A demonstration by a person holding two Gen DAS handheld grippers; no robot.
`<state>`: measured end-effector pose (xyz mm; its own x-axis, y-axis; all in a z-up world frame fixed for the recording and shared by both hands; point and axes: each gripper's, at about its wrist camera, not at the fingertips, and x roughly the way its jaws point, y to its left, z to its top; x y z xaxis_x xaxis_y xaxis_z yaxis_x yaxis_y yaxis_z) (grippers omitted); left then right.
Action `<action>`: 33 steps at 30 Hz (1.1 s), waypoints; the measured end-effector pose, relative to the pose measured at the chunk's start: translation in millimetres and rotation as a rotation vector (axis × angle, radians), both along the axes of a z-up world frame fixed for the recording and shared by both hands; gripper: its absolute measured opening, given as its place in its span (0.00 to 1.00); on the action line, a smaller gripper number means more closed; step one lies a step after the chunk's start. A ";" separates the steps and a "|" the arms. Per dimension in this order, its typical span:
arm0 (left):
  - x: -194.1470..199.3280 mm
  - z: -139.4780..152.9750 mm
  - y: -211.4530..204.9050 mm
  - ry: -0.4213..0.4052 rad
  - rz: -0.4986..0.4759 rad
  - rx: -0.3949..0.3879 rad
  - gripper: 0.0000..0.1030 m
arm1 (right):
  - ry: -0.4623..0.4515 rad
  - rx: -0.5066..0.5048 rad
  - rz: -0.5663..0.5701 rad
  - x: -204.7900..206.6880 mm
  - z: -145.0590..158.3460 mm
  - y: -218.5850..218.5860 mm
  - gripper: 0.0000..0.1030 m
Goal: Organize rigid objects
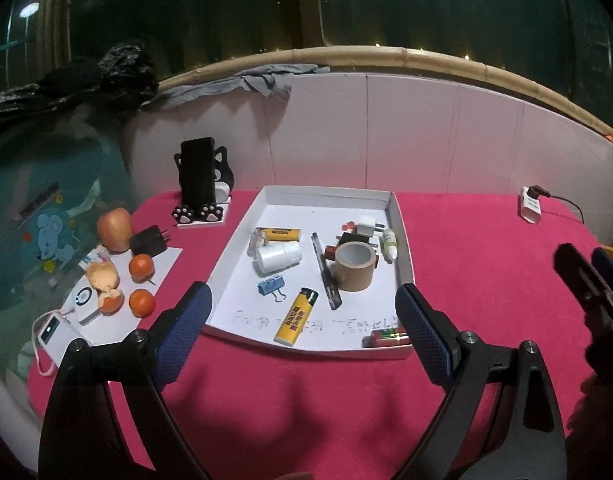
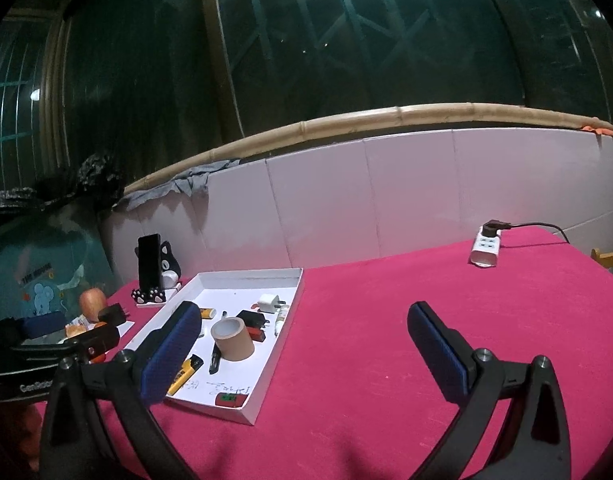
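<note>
Where red felt spreads, shallow cardboard tray [image 1: 402,240]

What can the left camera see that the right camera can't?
Only the left camera shows the blue clip, the two whole oranges and the power bank. Only the right camera shows the left gripper's black body with white lettering. Both show the white tray, the tape roll, the yellow lighter and the power strip.
</note>
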<state>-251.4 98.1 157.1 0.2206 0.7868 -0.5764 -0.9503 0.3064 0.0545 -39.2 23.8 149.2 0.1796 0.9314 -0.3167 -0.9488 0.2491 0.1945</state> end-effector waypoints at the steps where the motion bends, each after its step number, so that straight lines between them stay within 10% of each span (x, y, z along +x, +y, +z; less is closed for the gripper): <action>1: -0.5 0.4 -0.2 -0.001 0.001 -0.001 0.91 | 0.000 0.003 -0.002 1.0 0.5 -1.8 1.00; 33: -15.0 15.2 -62.9 -0.044 0.014 0.053 0.91 | -0.027 0.099 -0.045 0.1 16.9 -74.4 1.00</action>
